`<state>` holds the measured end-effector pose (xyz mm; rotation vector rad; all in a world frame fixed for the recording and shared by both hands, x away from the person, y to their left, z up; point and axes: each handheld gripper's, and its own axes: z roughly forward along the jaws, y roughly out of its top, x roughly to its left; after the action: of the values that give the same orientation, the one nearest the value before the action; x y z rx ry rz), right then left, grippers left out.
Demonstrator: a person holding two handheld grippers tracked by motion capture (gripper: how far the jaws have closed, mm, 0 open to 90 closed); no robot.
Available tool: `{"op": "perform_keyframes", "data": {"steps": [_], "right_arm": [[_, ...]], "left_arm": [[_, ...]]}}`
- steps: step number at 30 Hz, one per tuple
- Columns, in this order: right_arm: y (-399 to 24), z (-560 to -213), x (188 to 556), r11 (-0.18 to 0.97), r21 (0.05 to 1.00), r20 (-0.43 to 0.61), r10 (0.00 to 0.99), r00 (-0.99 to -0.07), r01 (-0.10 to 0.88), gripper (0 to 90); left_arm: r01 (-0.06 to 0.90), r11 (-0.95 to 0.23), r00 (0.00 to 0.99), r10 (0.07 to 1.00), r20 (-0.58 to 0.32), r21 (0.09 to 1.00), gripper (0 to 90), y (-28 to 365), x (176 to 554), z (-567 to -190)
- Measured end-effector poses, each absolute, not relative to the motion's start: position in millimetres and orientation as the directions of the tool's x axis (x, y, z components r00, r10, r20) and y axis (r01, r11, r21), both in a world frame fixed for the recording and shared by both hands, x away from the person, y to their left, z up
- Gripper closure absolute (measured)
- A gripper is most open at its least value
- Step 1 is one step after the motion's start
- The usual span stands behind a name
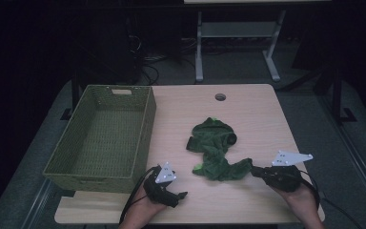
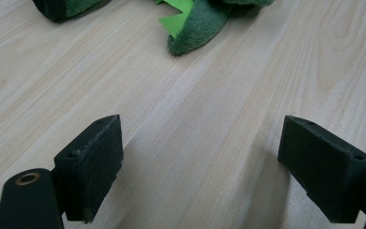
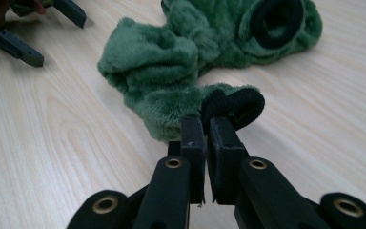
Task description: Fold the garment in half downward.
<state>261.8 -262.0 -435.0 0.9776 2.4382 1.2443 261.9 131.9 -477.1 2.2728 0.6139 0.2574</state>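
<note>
At table front, tongs (image 3: 208,125) pinching garment (image 3: 186,62) cuff

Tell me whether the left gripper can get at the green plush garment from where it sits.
Probably yes: the left gripper stands open, and bare table lies between it and the green plush garment.

High view dim, its surroundings almost black; both gripper views brighter, the desk (image 2: 209,119) evenly lit; soft shadows; nearest parts slightly blurred.
</note>
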Motion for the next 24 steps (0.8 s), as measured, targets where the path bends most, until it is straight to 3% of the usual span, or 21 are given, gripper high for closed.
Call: {"op": "perform_keyframes", "data": {"steps": [13,24], "right_arm": [[-239.5,-414.3,272.0,0.443,0.823,0.034,0.585,-0.810,0.354,85.7],[-190.8,-403.5,286.7,0.496,0.827,-0.003,0.474,-0.881,0.264,85.5]], "left_arm": [[0.353,-0.597,0.863,0.506,-0.004,0.721,14.6,131.7,261.8,-477.2],[0.354,-0.596,0.863,0.506,-0.006,0.720,14.5,131.5,261.9,-477.2]]}}
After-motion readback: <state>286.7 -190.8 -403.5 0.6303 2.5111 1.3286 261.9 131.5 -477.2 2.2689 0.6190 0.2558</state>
